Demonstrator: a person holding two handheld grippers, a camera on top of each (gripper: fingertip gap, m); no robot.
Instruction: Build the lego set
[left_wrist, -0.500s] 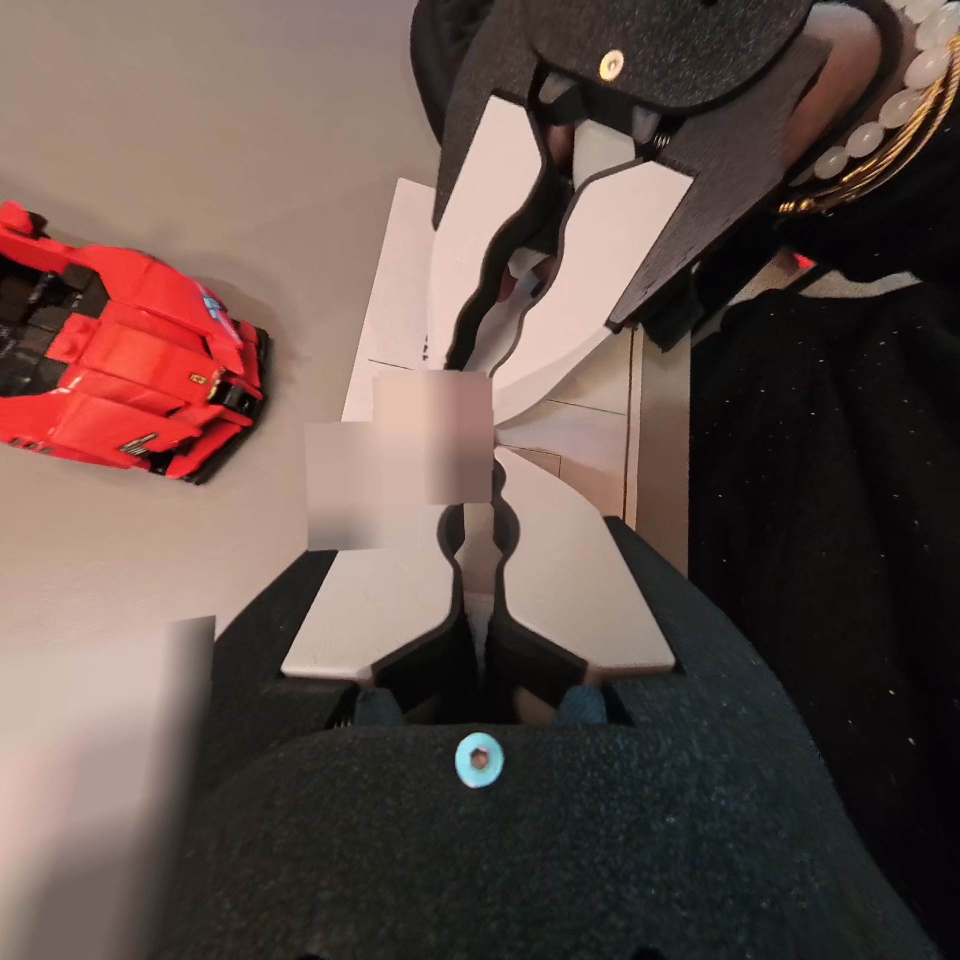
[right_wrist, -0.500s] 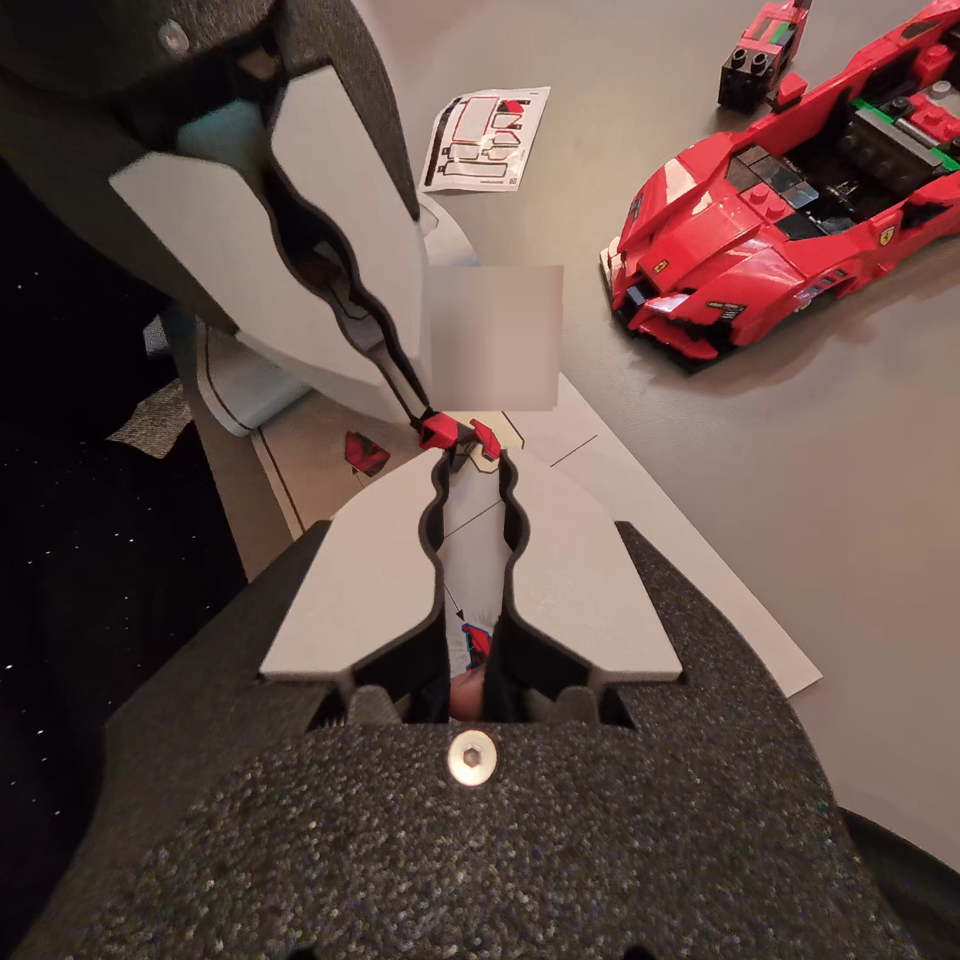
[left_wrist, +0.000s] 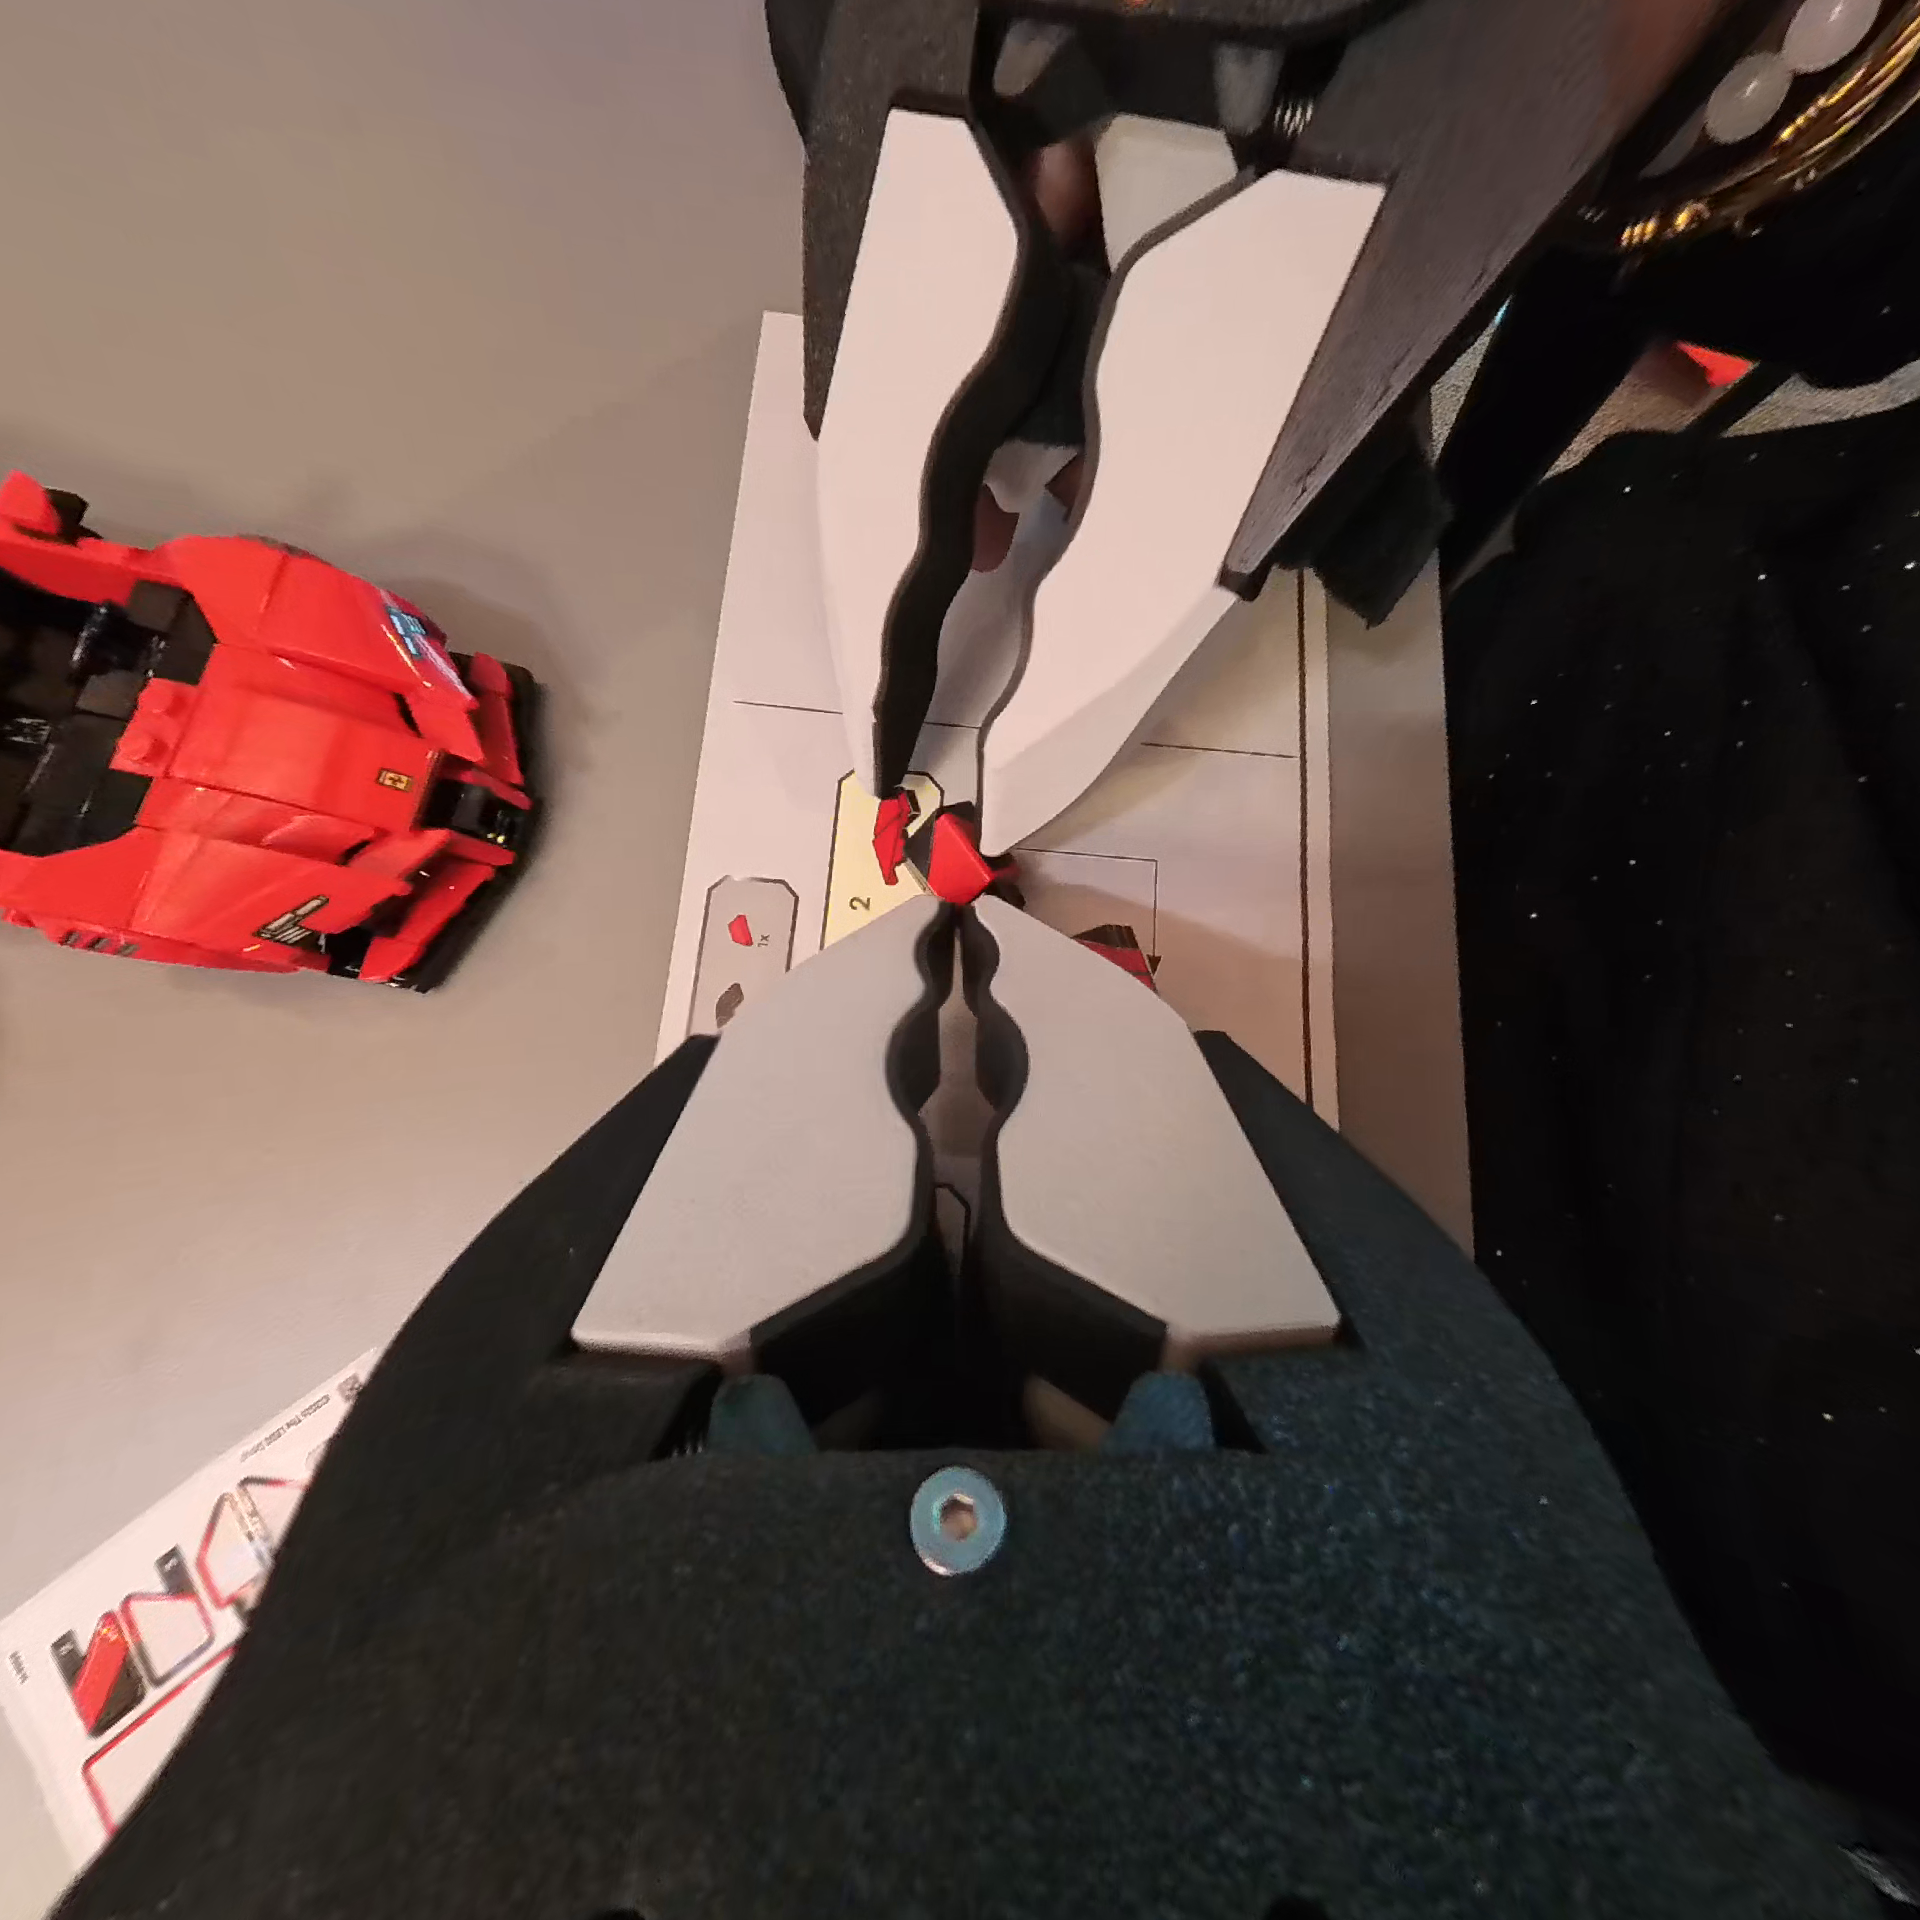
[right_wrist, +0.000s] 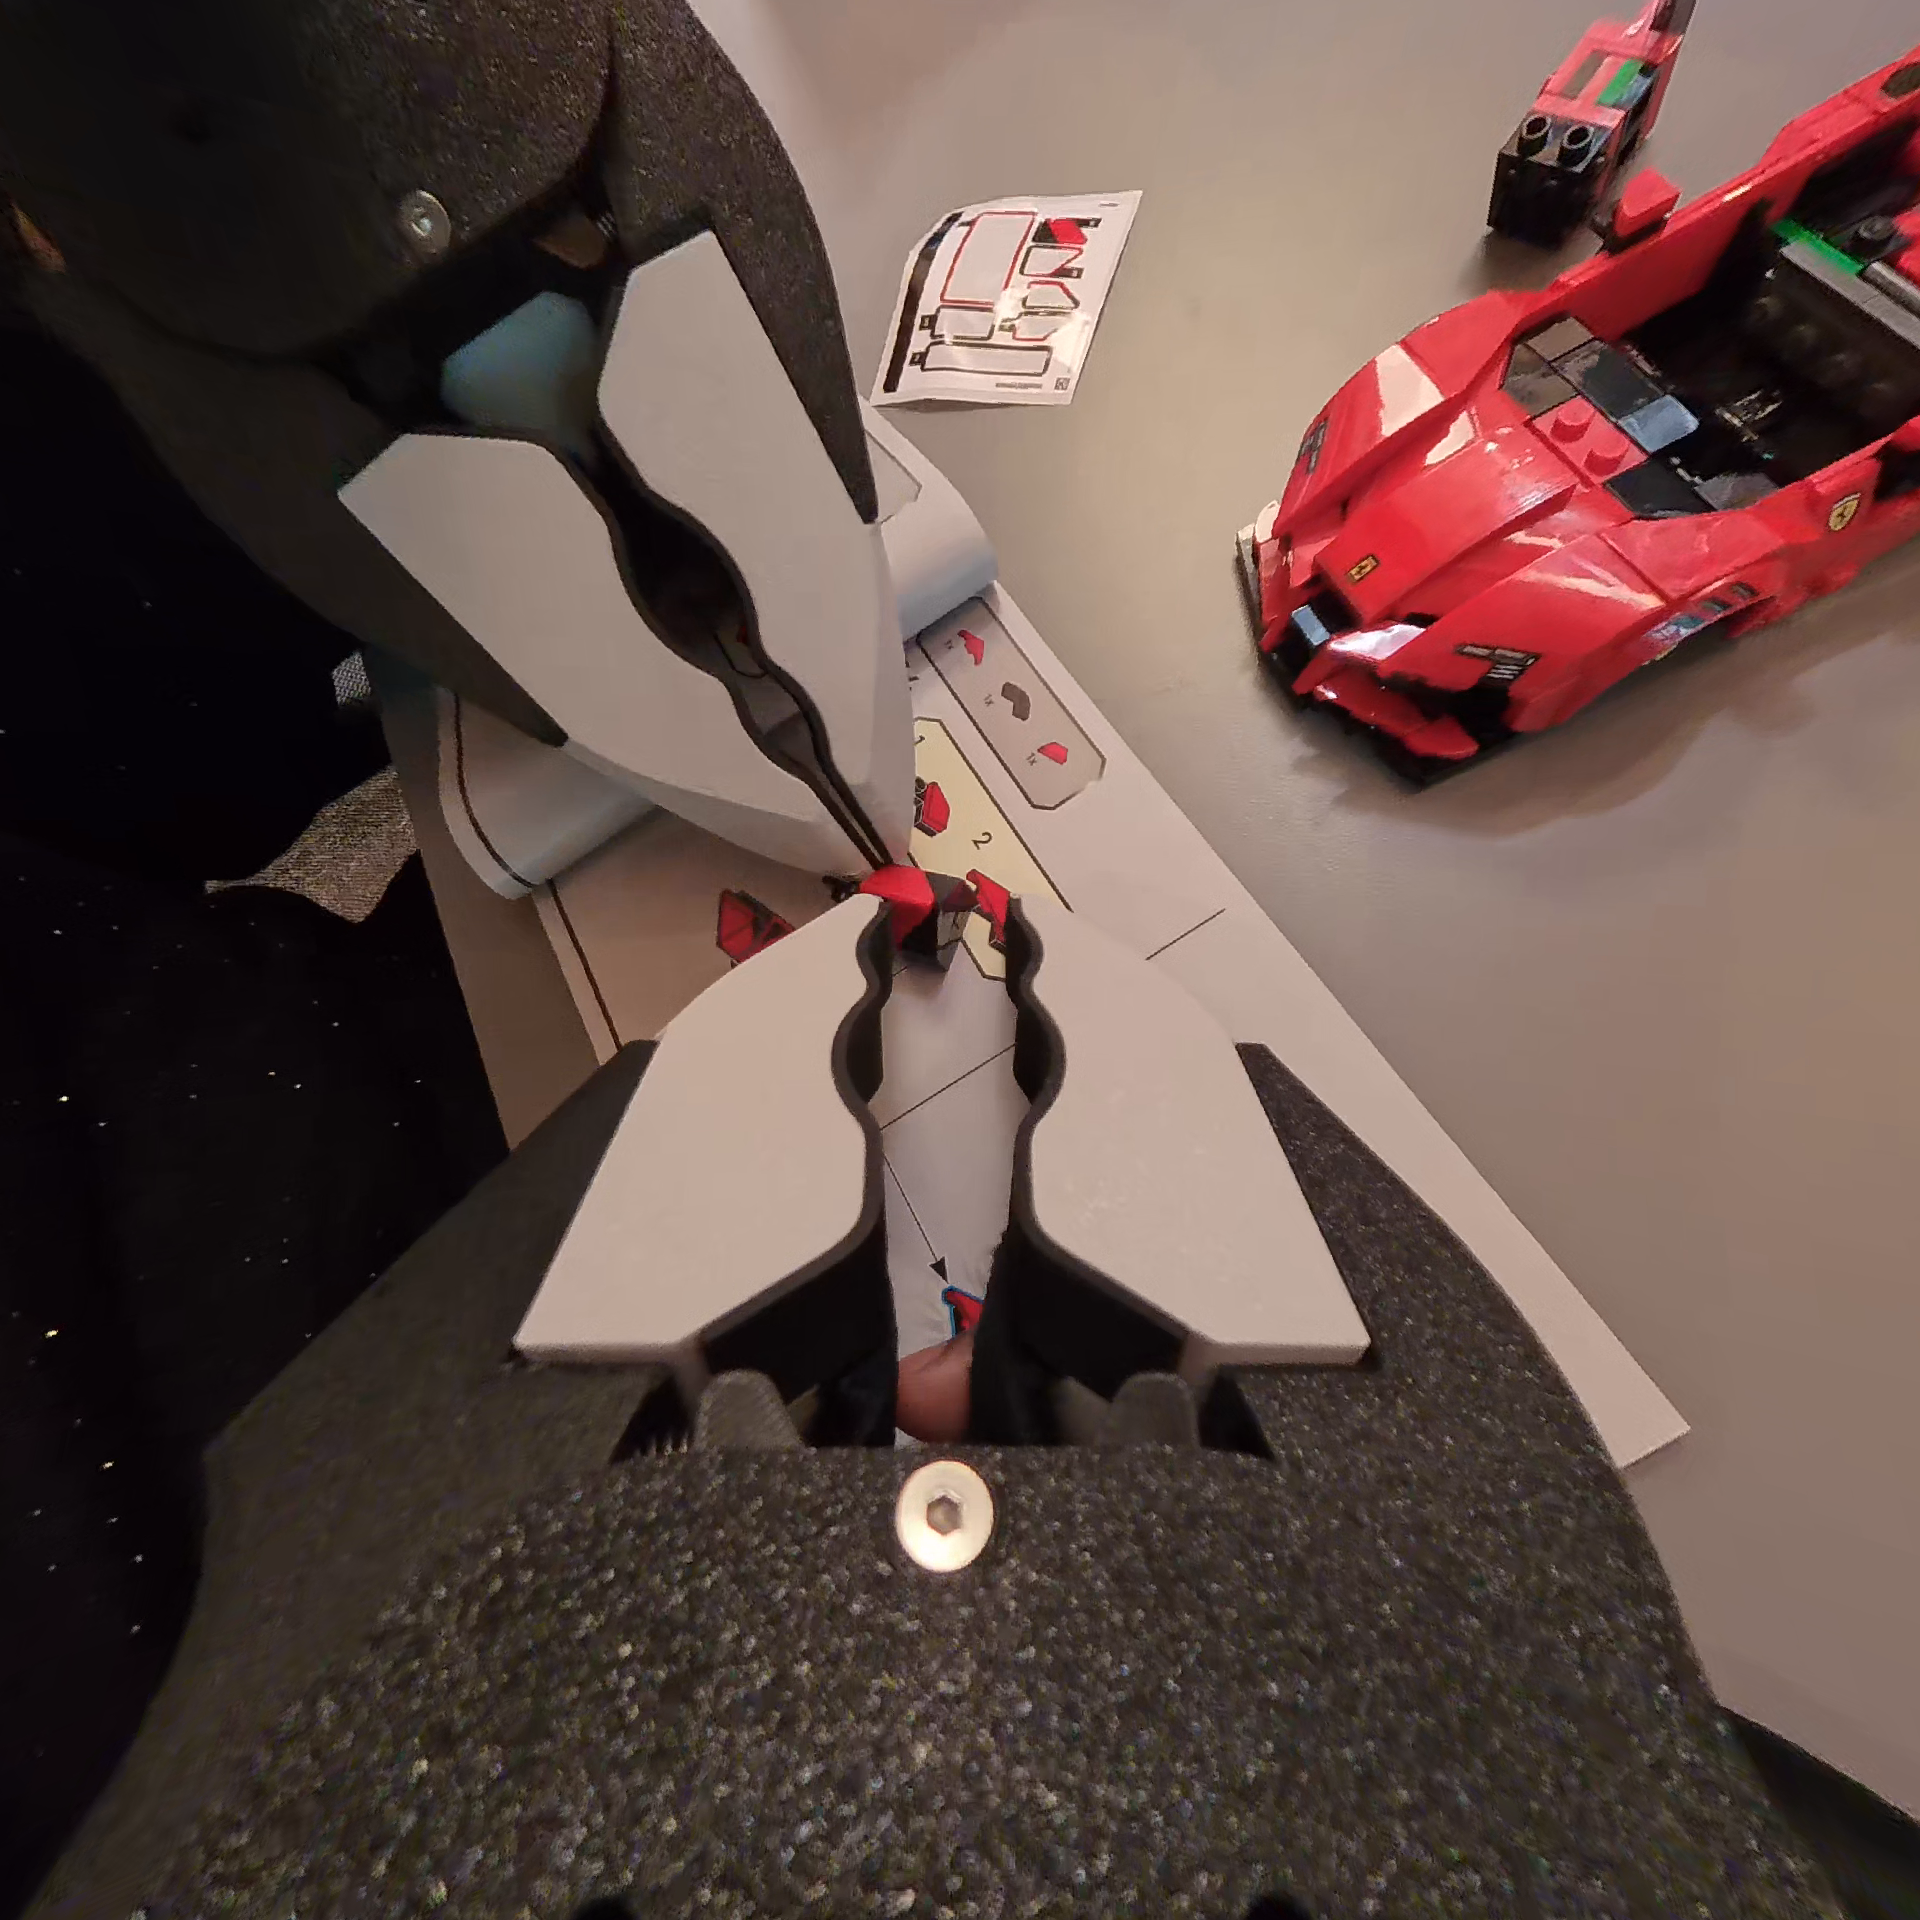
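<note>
My left gripper (left_wrist: 954, 912) is shut on a small red slope piece (left_wrist: 958, 854). My right gripper (right_wrist: 940, 920) is shut on a small red-and-black assembly (right_wrist: 928, 920). The two grippers meet tip to tip just above the open instruction booklet (left_wrist: 769, 540), and the red piece touches the assembly. In the right wrist view the left gripper (right_wrist: 883, 864) comes in from the upper left. In the left wrist view the right gripper (left_wrist: 940, 826) comes down from the top. The red Lego car (right_wrist: 1558, 540) stands on the grey table, apart from both grippers; it also shows in the left wrist view (left_wrist: 260, 769).
A sticker sheet (right_wrist: 1003, 296) lies on the table beyond the booklet (right_wrist: 1247, 1091). A small red-and-black sub-build (right_wrist: 1579, 114) stands by the car's rear. A person in black clothing (left_wrist: 1662, 1039) sits at the table edge, with a bead bracelet (left_wrist: 1766, 83) on the wrist. My two grippers' fingertips are within a few centimetres of each other. About 15 cm separates my right fingertips from the small red-and-black sub-build (right_wrist: 1579, 114).
Both grippers stay tip to tip over the booklet with their pieces. The views have shifted a little and the left gripper has tilted slightly.
</note>
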